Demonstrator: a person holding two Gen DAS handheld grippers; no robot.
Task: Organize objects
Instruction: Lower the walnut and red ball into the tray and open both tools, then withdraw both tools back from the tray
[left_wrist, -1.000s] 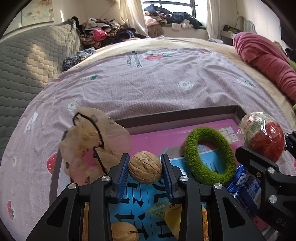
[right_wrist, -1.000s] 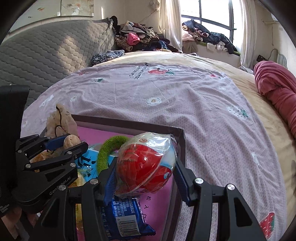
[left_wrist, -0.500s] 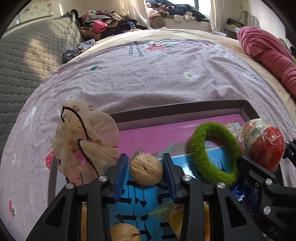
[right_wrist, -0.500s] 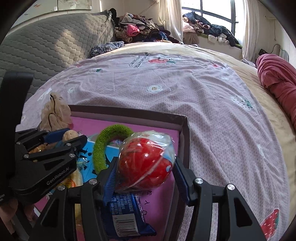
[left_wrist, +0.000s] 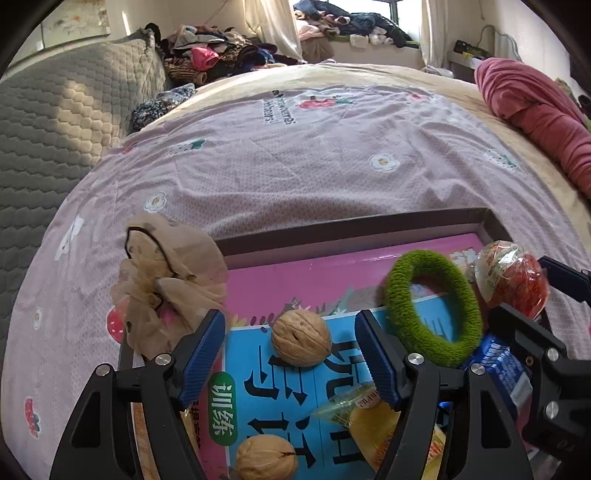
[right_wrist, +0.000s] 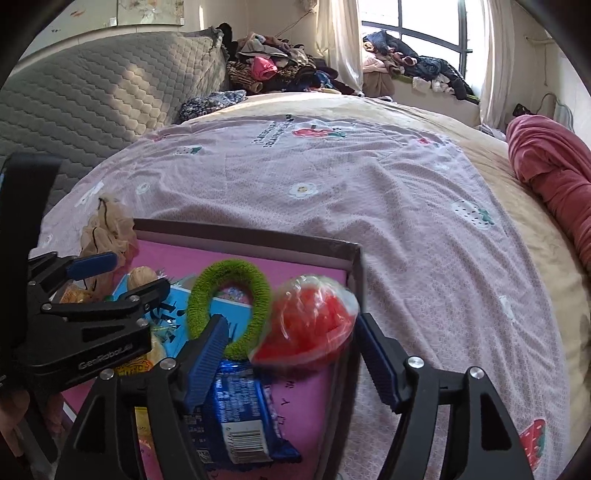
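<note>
The left gripper (left_wrist: 290, 343) has just opened; a walnut (left_wrist: 301, 342) lies free between its jaws, with a green ring (left_wrist: 432, 312) to its right. The right gripper (right_wrist: 290, 345) has also just opened, and the red wrapped ball (right_wrist: 308, 325) sits loose between its jaws.

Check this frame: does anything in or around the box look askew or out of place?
One thing: the beige scrunchie straddles the box's left rim, half inside and half out on the bedspread. The walnut, green ring and red wrapped snack lie inside; the snack looks blurred, so it may be unsettled.
</note>
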